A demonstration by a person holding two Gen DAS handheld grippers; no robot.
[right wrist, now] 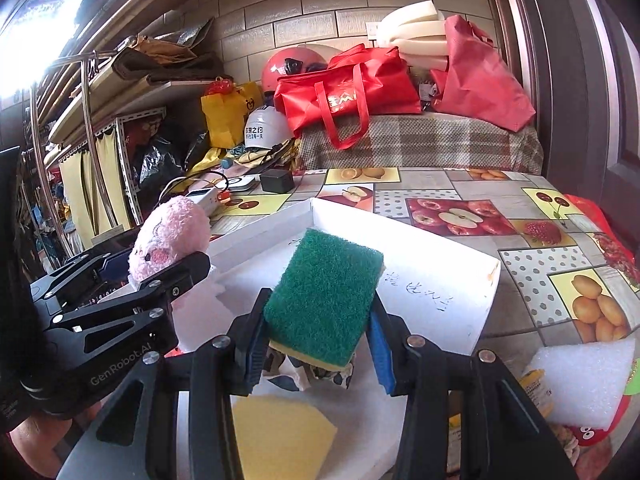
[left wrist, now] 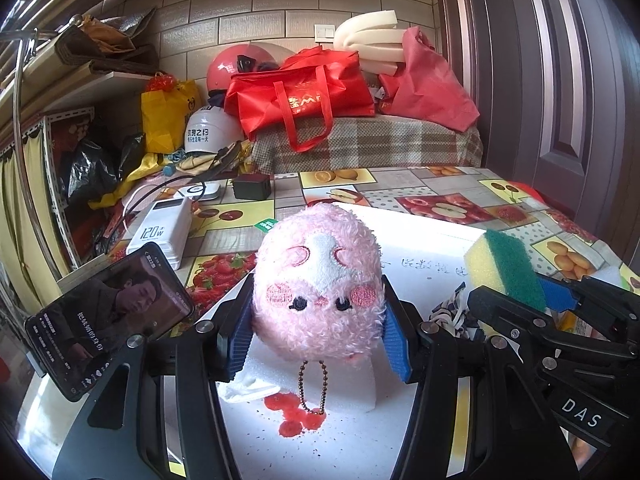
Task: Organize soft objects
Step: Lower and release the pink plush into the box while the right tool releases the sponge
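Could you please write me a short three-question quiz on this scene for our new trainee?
1. True or false: the left claw holds a pink plush toy.
2. What does the right claw hold? A) a helmet B) a green and yellow sponge C) a phone
3. What colour is the tray in front of both claws?

Key: 1 true; 2 B; 3 white.
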